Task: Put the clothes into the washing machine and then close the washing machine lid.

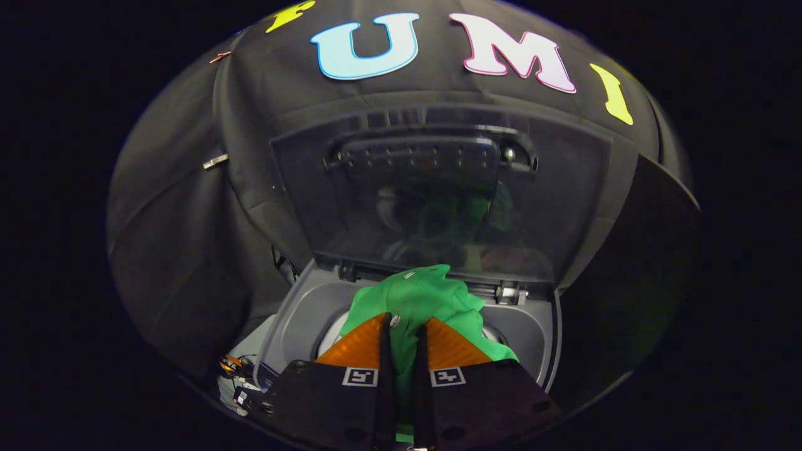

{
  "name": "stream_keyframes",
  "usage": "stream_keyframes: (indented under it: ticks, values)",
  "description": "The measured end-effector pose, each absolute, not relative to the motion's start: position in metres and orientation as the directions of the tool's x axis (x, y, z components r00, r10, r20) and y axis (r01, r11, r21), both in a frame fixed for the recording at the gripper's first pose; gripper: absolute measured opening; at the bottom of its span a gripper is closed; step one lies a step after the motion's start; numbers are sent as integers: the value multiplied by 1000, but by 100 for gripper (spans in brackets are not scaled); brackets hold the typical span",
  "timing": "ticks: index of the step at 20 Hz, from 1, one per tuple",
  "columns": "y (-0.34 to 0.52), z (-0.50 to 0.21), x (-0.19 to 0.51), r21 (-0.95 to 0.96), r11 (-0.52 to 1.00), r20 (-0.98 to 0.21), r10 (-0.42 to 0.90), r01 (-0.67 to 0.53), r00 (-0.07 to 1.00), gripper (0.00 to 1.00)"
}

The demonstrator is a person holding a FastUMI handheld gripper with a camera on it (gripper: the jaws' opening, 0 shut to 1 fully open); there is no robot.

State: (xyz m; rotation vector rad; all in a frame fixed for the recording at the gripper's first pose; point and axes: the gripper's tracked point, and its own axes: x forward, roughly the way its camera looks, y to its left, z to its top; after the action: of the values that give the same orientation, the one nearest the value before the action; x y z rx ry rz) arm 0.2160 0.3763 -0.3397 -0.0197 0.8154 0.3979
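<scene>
**Green garment held over open washer, drop pending**

Item 1, gripper (404, 335): lower centre of frame. Two orange-faced fingers (360, 344) nearly pressed together, only a narrow strip of cloth between them. Both pinch the green garment. Fingers point forward and down toward the tub.

Item 2, green garment (432, 300): centre of frame, just below middle. Bright green, soft, crumpled into a loose bunch w/ folds; a small pale tag or button near its top, too small to tell which. The bulk bulges up and ahead of the fingertips and spills to the right side of the fingers. A thin strip runs back between the fingers toward the bottom of frame. No clear long axis; it is a wad, not laid out.

Item 3, washing machine (301, 319): grey top-loader, lower centre. Opening sits directly under and just beyond the fingers. A pale arc of drum rim (332, 335) shows left of the fingers.

Item 4, lid (438, 200): centre to upper centre, stood open, rising behind the opening, hinged at the far edge of the opening. Dark see-through panel w/ a faint green reflection.

Key relation: garment is over the tub mouth, tub below and ahead. Prob. next: lower, spread fingers, let it fall in. Risk: cloth on the right could catch on the rim. Lid then needs pulling fwd and down; it lies beyond the fingers.
</scene>
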Motion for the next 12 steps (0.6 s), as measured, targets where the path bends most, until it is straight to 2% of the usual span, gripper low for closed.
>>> stream_keyframes:
  ticks: [4, 7, 12]
  values:
    - [376, -364, 213, 116, 931, -729, 316, -345, 607, 16]
    - [378, -372, 212, 133, 938, -732, 310, -319, 607, 24]
    - [363, -382, 212, 72, 954, -745, 244, -290, 621, 79]
